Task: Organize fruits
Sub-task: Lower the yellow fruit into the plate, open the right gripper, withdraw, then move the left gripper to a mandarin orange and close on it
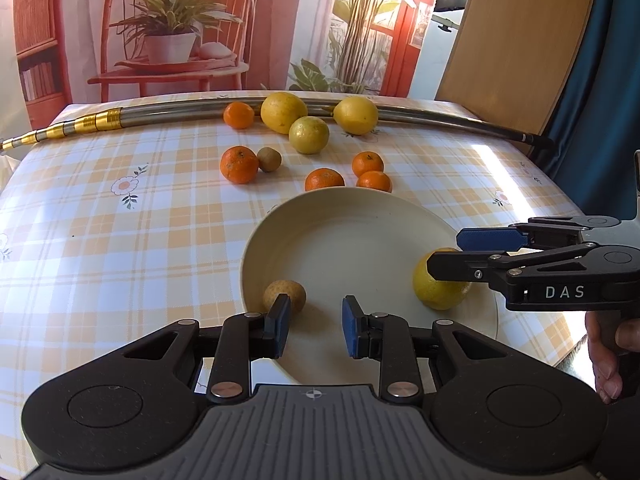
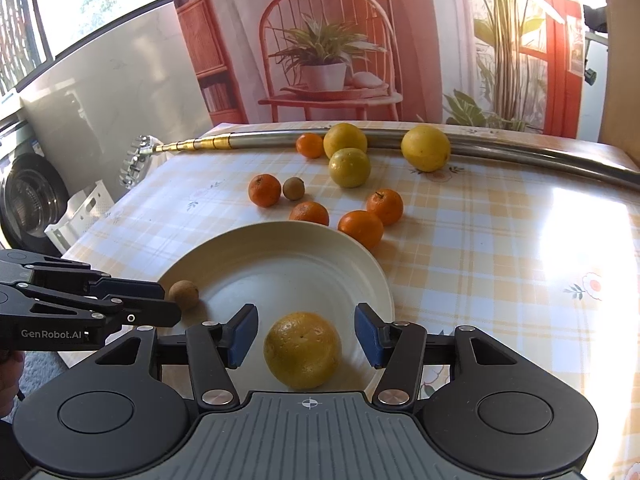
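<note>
A cream plate (image 1: 352,240) (image 2: 288,272) sits on the checked tablecloth. In it lie a yellow citrus fruit (image 2: 303,348) (image 1: 438,290) and a small brown fruit (image 1: 285,295) (image 2: 184,295). My right gripper (image 2: 306,332) (image 1: 445,252) is open, its blue pads either side of the yellow fruit with gaps showing. My left gripper (image 1: 316,326) (image 2: 170,302) is open with nothing between its pads, and the brown fruit lies just beyond its left finger. Beyond the plate are several tangerines (image 1: 239,165) (image 2: 360,228), three yellow fruits (image 1: 309,135) (image 2: 425,148) and another brown fruit (image 1: 269,159) (image 2: 293,188).
A long metal pole (image 1: 168,114) (image 2: 500,148) with gold rings lies across the table's far edge, touching some fruit. A wooden board (image 1: 516,32) leans at the right. A washing machine (image 2: 32,200) and white crate (image 2: 80,216) stand off the left. A hand (image 1: 604,356) holds the right gripper.
</note>
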Demonstrator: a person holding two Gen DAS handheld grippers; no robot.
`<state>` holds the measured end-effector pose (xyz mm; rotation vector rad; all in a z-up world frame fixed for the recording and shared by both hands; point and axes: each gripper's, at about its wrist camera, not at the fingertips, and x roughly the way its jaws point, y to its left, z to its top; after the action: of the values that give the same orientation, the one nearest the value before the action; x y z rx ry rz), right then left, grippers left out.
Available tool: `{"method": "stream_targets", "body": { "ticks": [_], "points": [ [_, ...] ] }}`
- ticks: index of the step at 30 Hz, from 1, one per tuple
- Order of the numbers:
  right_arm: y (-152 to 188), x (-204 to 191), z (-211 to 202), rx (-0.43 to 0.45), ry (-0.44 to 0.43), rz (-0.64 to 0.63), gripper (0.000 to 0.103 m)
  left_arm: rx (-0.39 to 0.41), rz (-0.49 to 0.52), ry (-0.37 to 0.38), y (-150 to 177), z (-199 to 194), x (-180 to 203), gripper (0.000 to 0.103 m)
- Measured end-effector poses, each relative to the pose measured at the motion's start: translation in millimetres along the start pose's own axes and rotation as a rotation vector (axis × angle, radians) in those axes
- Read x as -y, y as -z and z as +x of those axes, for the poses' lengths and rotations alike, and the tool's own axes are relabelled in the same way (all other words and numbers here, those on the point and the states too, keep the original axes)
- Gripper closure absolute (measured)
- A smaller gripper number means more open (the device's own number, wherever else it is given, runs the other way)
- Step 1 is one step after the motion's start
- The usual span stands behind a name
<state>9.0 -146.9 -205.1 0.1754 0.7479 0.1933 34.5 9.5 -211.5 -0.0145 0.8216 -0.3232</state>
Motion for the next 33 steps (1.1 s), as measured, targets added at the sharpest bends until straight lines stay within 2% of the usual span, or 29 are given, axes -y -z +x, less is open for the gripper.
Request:
{"method": "stream_targets", "body": {
  "ticks": [8,11,18,23,27,33],
  "points": [
    [-27,15,-12,0.06,0.045,-0.013,0.051,0.056,-0.005,-0.032,-16,-7,-11,0.074],
    [-41,24,-17,0.093,0.064,-0.01,0.045,0.085,-0.033,-0.034,-30,-13,-20,0.074],
    [-70,38,-24,0.162,0.122,-0.031,0.044,0.159,-0.029,-0.088,-60,-25,-32,0.073],
    [-86,45,-24,0.194,0.14,-0.042,0.043,0.194,-0.037,-0.098,-82,-28,-40,0.073],
    [-91,49,-17,0.197,0.151,-0.046,0.043,0.199,-0.034,-0.099,-95,-23,-43,0.073],
    [-95,50,3,0.167,0.158,-0.058,0.043,0.131,-0.051,-0.058,-102,6,-54,0.073]
  ]
}}
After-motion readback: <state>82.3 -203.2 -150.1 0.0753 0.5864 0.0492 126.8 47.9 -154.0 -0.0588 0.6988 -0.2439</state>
